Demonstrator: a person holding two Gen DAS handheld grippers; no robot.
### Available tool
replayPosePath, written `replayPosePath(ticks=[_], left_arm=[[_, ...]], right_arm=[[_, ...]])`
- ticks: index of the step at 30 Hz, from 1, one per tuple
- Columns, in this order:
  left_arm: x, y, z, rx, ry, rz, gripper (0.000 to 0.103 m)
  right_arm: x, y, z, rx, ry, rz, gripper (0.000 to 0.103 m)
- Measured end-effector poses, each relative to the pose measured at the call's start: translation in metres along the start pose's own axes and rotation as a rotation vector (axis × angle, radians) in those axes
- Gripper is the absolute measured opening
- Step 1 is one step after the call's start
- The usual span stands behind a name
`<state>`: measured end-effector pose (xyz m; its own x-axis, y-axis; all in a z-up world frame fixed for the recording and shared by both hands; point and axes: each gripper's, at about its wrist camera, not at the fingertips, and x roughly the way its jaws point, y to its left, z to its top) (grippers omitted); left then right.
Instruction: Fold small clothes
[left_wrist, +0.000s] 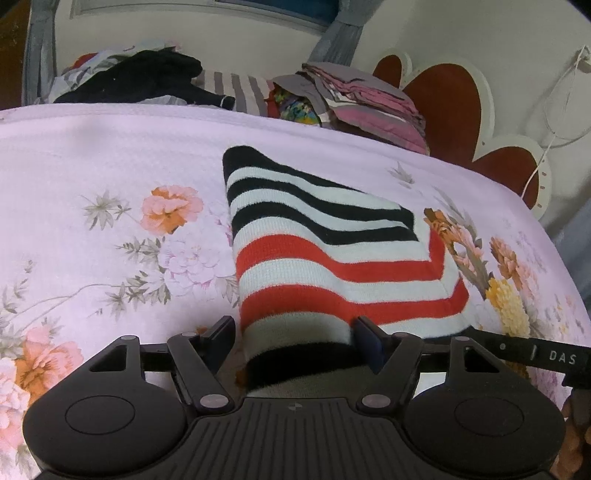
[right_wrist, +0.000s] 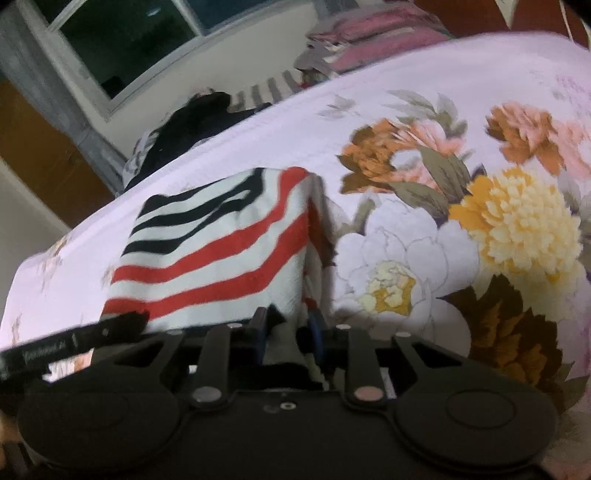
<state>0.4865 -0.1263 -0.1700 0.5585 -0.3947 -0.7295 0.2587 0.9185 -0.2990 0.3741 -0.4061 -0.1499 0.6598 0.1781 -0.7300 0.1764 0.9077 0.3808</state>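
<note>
Striped knit garment (left_wrist: 325, 254) lies on the bed (left_wrist: 110, 155), on a pale pink floral bedspread; black/white stripes at the far end, red/white nearer the tools, another black band at the near edge. A diagonal fold runs across it, so part is doubled over.

Left tool (left_wrist: 295, 339): fingers spread wide, with the garment's near edge lying between them. Cloth touches the right finger pad (left_wrist: 365, 339); the left finger stands clear of it. Not clamped, so it reads as open.

Right tool (right_wrist: 288, 325): fingers drawn close together with a bunch of the striped fabric pinched between them, at the near right corner of the garment (right_wrist: 221, 251). Gripping the garment. The right view is motion-blurred, so fine contact detail is not readable.

Each tool's finger shows at the edge of the other's view, so the two are close together at the same near edge.

Far edge of the bed: a loose heap of dark clothes (left_wrist: 147, 81) on the left, and a stack of folded pink/grey clothes (left_wrist: 362, 107) on the right, well apart from the garment.
</note>
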Motion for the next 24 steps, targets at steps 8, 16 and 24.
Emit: replayPosePath(ticks=[8, 16, 24], left_arm=[[-0.021, -0.004, -0.011, 0.023, 0.019, -0.034, 0.07], [-0.019, 0.008, -0.032, -0.012, 0.05, -0.054, 0.07], [-0.024, 0.006, -0.032, 0.072, 0.039, -0.057, 0.061]], right_arm=[[-0.025, -0.01, -0.014, 0.005, -0.006, 0.01, 0.044], [-0.026, -0.013, -0.037, 0.035, 0.055, 0.041, 0.037], [-0.031, -0.018, -0.044, 0.087, 0.082, 0.102, 0.019]])
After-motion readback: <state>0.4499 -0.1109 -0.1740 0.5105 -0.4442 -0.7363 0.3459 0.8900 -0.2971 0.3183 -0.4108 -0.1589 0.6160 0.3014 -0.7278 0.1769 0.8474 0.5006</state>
